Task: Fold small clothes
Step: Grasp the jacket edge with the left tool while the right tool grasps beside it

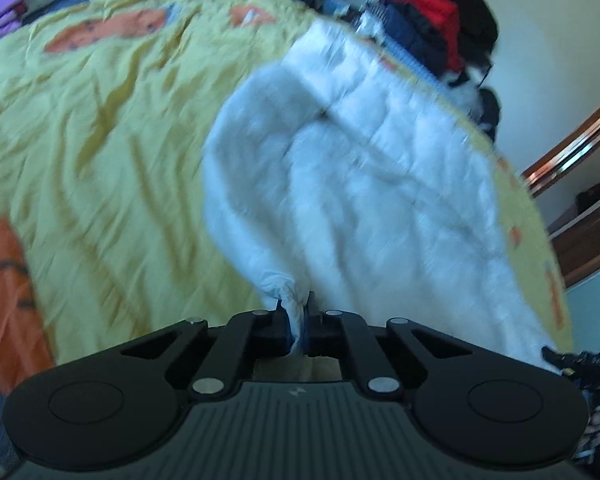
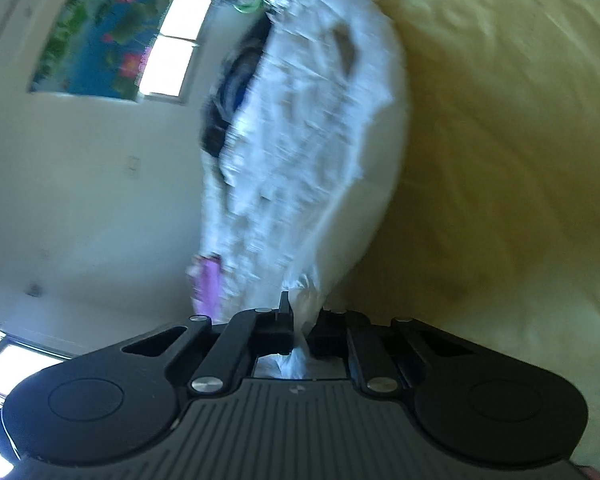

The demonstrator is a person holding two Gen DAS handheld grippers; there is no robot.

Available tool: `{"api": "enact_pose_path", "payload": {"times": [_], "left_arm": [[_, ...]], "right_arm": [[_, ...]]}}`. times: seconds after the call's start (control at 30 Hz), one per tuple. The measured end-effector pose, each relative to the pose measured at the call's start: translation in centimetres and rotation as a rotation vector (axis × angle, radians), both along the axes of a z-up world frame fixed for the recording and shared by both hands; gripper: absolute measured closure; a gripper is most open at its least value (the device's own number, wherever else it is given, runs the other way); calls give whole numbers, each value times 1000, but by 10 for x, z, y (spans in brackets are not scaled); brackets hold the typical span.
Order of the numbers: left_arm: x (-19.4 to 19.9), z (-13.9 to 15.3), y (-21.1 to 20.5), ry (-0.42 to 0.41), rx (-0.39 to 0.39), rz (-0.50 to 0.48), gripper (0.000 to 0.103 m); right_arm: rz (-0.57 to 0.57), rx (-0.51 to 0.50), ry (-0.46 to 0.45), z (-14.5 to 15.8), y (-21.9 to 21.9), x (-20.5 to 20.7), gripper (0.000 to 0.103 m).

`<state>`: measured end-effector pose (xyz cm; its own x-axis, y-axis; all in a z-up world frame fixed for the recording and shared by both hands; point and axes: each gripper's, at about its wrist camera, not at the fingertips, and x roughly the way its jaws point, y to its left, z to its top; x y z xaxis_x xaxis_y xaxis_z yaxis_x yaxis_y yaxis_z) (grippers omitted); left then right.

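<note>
My left tool (image 1: 299, 312) is matte black plastic: a ribbed grey-black centre plate with a tiny pale logo, two round side housings, angled link arms and silver pivot pins. My right tool (image 2: 300, 314) looks identical.

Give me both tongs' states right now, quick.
Left tongs: closed, pinching a bunched edge of the white garment.
Right tongs: closed on another part of the same white garment.
</note>
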<state>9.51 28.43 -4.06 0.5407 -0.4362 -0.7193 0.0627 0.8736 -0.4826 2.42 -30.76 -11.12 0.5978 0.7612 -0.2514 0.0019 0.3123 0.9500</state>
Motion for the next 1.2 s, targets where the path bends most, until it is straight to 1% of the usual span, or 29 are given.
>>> {"api": "enact_pose_path", "payload": {"times": [0.13,0.17,0.2,0.23,0.27,0.3,0.33,0.47,0.53,0.6,0.67,0.73,0.8,0.87,0.93,0.97,1.0,1.03,1.1,1.13,1.2], "left_arm": [[24,41,7,-92,-74,13,98],[32,50,7,-112,-80,13,98],[40,57,6,-128,-78,14,98],[49,64,4,-144,-60,8,98],[56,70,-1,-163,-25,0,98],[63,73,-4,-171,-10,-3,98],[69,74,-5,-168,-12,-3,98],[81,75,-13,-171,17,-2,98],[94,79,-18,-176,26,-5,98],[112,85,-21,-175,21,-5,98],[135,90,-24,-175,0,-4,98],[166,94,-30,-171,-4,11,98],[198,91,-36,-155,-6,37,98],[235,82,-45,-124,0,62,98],[267,69,-56,-94,25,76,98],[282,61,-63,-77,50,83,98],[298,50,-69,-45,78,95,98],[313,38,-74,3,92,100,98],[331,21,-82,63,107,91,97],[337,17,-82,77,106,95,96],[342,18,-78,79,77,97,95]], "right_arm": [[-37,52,-90,29,-11,21,91],[-51,58,-114,37,-16,31,91],[-61,66,-130,43,-18,39,91],[-69,62,-151,49,-22,49,91],[-73,47,-159,53,-23,57,91],[-79,54,-157,55,-26,66,91],[-83,64,-156,55,-28,72,91],[-76,43,-163,59,-33,93,91],[-77,46,-175,63,-37,104,91],[-90,68,-184,67,-41,122,91],[-118,94,-183,68,-49,145,91],[-153,114,-170,63,-55,173,91],[-192,131,-137,52,-61,204,91],[-218,130,-96,37,-65,229,91],[-237,123,-50,19,-68,258,91],[-241,123,-24,11,-69,270,91],[-242,136,14,1,-70,281,90],[-245,165,69,-12,-71,293,86],[-250,188,129,-29,-74,305,83],[-245,196,141,-34,-75,308,74],[-238,219,133,-38,-78,311,68]]}}
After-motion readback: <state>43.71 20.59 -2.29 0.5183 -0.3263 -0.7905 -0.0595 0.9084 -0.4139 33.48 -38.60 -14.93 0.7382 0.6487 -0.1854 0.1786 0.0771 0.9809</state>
